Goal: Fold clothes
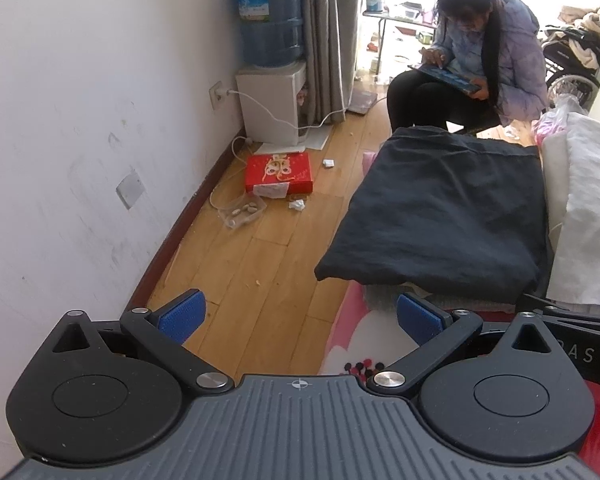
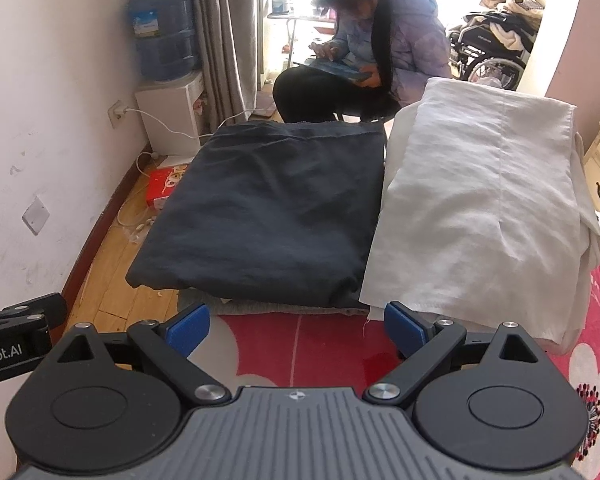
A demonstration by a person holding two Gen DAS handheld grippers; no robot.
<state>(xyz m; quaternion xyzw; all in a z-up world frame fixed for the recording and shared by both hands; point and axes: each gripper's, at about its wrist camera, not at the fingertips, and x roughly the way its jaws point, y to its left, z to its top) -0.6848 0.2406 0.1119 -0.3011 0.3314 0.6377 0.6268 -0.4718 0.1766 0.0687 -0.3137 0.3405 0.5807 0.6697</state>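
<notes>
— Both pairs of blue-padded fingers sit lowest in our views, don't they?
— Yes. Our left gripper (image 1: 298, 318) has its fingers spread wide and grasps nothing; it hangs over the wooden floor (image 1: 256, 264) and the edge of the flowered bedspread (image 1: 356, 344). Our right gripper (image 2: 297, 330) is equally released, poised above the red and pink bedspread (image 2: 300, 344).
— And the clothes?
— We see a dark navy garment (image 2: 268, 216) folded flat at the centre of the right view, resting on a grey layer. Just beside it, on the right, lies a folded white garment (image 2: 480, 208); their edges touch.
— Anything behind?
— A seated person (image 2: 376, 48) taps a tablet (image 2: 340, 70) at the upper centre. A water dispenser (image 1: 268, 60) stands at the upper left, a red box (image 1: 278, 172) on the floor below it.
</notes>
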